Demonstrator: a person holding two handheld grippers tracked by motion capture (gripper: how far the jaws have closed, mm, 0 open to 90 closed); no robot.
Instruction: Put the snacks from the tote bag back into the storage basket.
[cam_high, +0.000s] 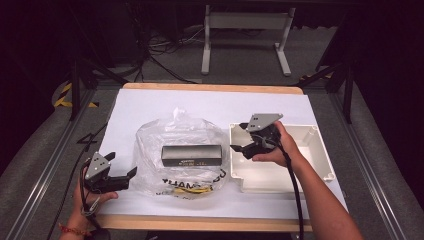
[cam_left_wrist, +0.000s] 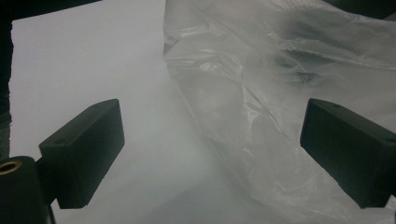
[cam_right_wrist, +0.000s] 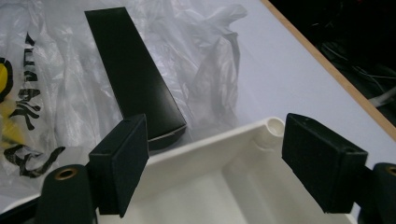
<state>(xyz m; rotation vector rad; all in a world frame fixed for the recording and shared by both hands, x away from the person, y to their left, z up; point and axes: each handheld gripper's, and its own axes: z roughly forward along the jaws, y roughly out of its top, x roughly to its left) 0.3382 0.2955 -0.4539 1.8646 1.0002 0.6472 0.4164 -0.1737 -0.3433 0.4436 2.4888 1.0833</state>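
We see a white-covered worktop (cam_high: 150, 102) with wooden edges in a dark room, cables on the grey floor (cam_high: 240, 62) beyond. A black box (cam_high: 192, 155) lies on a clear bag (cam_high: 150, 145) mid-worktop. Our left gripper (cam_high: 122, 176), jaws spread, hovers near-left beside the bag; our right gripper (cam_high: 239, 138), also spread, hangs over the white tray (cam_high: 320, 150).

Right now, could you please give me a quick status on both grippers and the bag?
Left gripper open at the plastic bag edge. Right gripper open, over the white tray rim. Black box lies on the bag, untouched. Nothing in the way.
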